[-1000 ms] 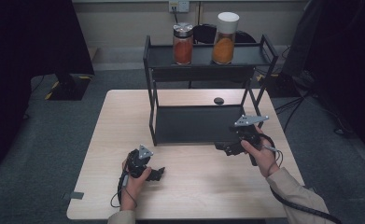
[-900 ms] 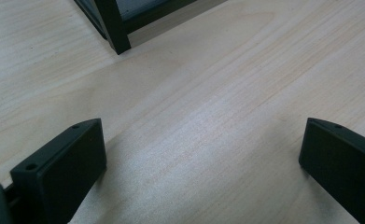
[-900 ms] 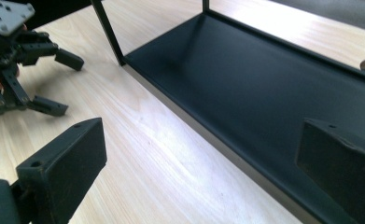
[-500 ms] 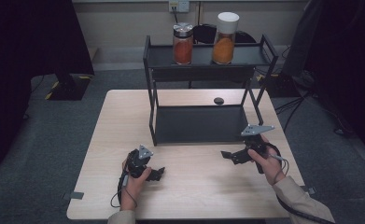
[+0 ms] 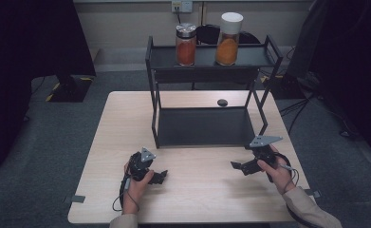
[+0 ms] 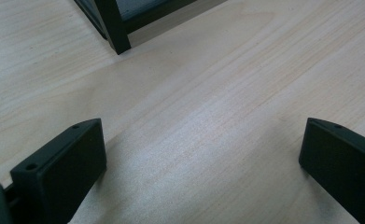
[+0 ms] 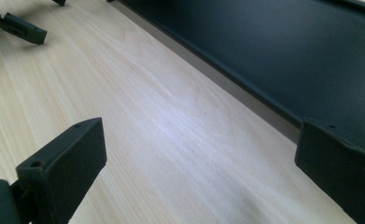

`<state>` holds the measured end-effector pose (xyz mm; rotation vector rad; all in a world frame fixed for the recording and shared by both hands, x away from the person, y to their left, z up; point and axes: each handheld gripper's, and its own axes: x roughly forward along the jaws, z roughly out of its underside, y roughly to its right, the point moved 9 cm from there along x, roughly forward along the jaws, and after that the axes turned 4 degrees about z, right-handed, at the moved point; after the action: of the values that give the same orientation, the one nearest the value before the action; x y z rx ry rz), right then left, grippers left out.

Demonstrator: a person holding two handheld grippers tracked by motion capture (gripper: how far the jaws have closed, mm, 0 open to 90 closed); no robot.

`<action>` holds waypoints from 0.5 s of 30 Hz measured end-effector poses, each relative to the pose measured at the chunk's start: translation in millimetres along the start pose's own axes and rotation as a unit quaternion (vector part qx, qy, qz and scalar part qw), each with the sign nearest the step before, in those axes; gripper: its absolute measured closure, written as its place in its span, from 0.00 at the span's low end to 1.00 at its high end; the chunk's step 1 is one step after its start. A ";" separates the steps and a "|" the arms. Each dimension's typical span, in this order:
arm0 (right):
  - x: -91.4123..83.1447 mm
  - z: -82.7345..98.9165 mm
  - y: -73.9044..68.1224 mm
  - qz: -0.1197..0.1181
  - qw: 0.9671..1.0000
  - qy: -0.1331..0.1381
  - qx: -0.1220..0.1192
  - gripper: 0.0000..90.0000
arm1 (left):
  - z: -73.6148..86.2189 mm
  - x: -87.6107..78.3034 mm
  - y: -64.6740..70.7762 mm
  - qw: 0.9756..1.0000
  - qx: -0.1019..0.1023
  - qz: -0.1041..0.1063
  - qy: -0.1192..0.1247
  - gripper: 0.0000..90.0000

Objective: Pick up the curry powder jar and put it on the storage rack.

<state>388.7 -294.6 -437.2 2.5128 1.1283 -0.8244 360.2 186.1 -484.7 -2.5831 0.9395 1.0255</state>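
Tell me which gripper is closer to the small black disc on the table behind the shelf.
Right. The right gripper sits at the table's front right, nearer the black disc. The left gripper lies front left, farther off. The rack's lower tray lies between both and the disc.

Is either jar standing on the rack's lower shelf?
No, both jars stand on the rack's top shelf; the lower shelf is bare.

Pale wooden table (image 5: 102,156) on grey carpet, bearing a black 2-tier rack (image 5: 202,126) toward its far edge. Small dark round object (image 5: 222,102) behind the rack's lower tray. 2 jars (image 5: 186,44) on the top shelf.
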 end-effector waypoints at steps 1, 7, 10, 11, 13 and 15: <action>-0.2 2.0 0.4 0.001 1.000 -0.002 -0.001 0.01 | 0.0 0.0 0.0 1.000 0.000 0.000 0.000 0.00; -3.0 12.8 2.6 0.001 1.000 -0.009 -0.005 0.01 | 0.0 0.0 0.0 1.000 0.000 0.000 0.000 0.00; -4.2 16.8 2.6 0.004 1.000 -0.016 -0.010 0.01 | 0.1 0.1 0.0 1.000 0.000 0.000 0.001 0.00; -4.4 18.2 2.6 0.004 1.000 -0.019 -0.013 0.01 | 0.0 0.0 0.0 1.000 0.000 0.000 0.000 0.00; -5.0 21.2 2.4 0.007 1.000 -0.024 -0.015 0.01 | 0.0 0.0 0.0 1.000 0.000 0.000 0.000 0.00; -5.6 23.7 2.8 0.007 1.000 -0.026 -0.015 0.01 | 0.0 0.0 0.0 1.000 0.000 0.000 0.000 0.00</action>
<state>378.6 -310.5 -452.9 2.4585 1.0979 -0.8572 360.2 186.1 -484.7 -2.5826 0.9396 1.0254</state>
